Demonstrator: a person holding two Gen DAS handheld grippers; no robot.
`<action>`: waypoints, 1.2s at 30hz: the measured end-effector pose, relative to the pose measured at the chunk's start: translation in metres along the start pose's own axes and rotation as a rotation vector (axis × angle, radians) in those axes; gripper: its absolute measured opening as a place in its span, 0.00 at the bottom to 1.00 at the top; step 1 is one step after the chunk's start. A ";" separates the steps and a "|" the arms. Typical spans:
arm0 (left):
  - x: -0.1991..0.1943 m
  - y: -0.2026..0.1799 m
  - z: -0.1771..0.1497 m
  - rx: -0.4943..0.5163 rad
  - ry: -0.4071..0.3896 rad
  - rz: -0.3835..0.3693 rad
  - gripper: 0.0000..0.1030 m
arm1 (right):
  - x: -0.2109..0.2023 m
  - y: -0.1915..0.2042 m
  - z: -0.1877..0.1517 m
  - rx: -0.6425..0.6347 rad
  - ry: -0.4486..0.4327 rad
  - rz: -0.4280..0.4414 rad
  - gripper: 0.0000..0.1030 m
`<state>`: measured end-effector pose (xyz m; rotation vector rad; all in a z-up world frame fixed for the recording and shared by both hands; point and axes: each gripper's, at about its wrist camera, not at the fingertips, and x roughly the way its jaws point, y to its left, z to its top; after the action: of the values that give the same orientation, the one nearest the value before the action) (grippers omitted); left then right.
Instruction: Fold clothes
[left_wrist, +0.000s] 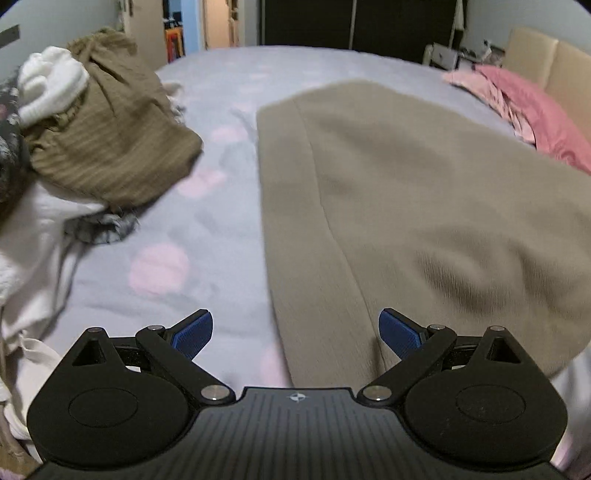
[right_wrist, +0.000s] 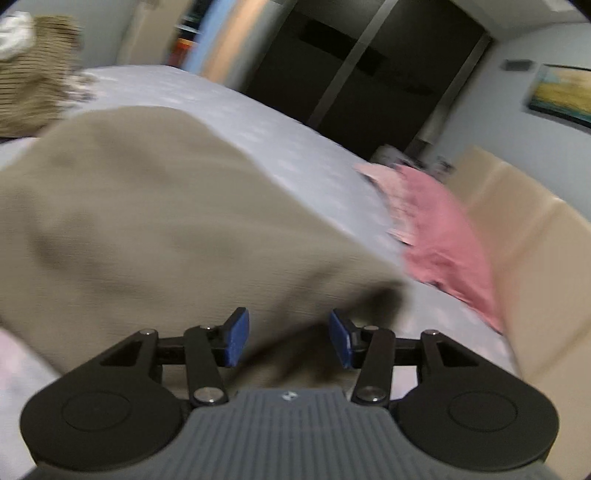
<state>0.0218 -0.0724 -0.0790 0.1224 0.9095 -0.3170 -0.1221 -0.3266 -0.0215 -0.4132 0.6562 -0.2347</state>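
Observation:
A taupe garment (left_wrist: 406, 206) lies spread flat on the bed, with a long seam running along its left part. It also shows in the right wrist view (right_wrist: 155, 221), blurred. My left gripper (left_wrist: 295, 334) is open and empty above the garment's near left edge. My right gripper (right_wrist: 288, 339) is open, its blue pads on either side of the garment's near right corner; nothing is clamped.
The bed has a lilac sheet (left_wrist: 207, 229) with pink dots. A pile of unfolded clothes (left_wrist: 99, 140) with an olive striped piece and white knits sits at the left. Pink cloth (left_wrist: 532, 110) lies at the right by the beige headboard (right_wrist: 535, 258).

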 end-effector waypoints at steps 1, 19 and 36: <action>0.002 -0.003 -0.003 0.017 0.014 0.001 0.96 | -0.005 0.014 -0.001 -0.042 -0.026 0.043 0.55; 0.000 0.006 0.004 0.077 -0.027 0.097 0.95 | 0.007 0.225 0.006 -0.458 -0.160 0.434 0.63; -0.026 0.027 0.024 0.001 -0.141 0.141 0.95 | 0.001 0.060 0.080 -0.149 -0.186 0.060 0.10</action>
<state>0.0339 -0.0467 -0.0447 0.1626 0.7566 -0.1927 -0.0658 -0.2500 0.0088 -0.5504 0.5038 -0.0887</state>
